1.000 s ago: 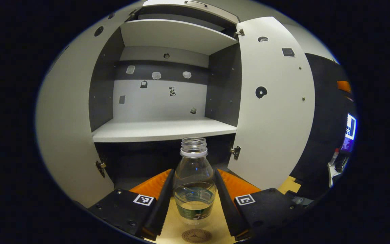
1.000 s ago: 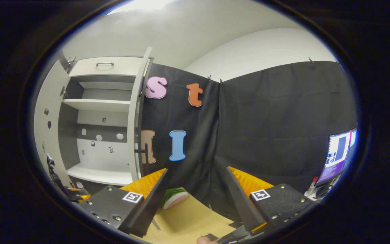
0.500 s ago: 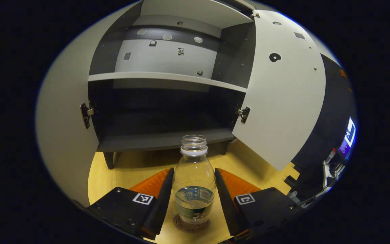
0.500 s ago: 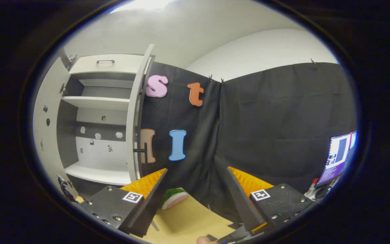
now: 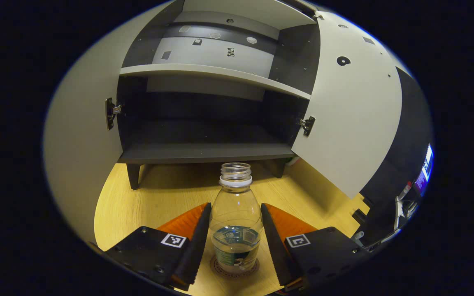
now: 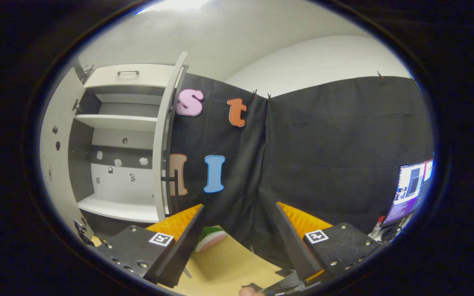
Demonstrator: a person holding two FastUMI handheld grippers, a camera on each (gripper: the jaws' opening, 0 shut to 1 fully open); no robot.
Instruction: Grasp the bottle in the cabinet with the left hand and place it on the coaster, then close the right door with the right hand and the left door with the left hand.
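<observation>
The left gripper is now resting the clamped bottle on the coaster; the right gripper is idling wide.

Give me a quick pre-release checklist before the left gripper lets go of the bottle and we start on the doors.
1. Bottle over the coaster: ok.
2. Bottle upright: ok.
3. Bottle base fully seated on coaster: cannot tell.
4. Left gripper fingers flank the bottle; firm contact: cannot tell.
5. Right gripper open and empty, ready for the door: ok.
6. Right door and left door closed: not ok.
</observation>
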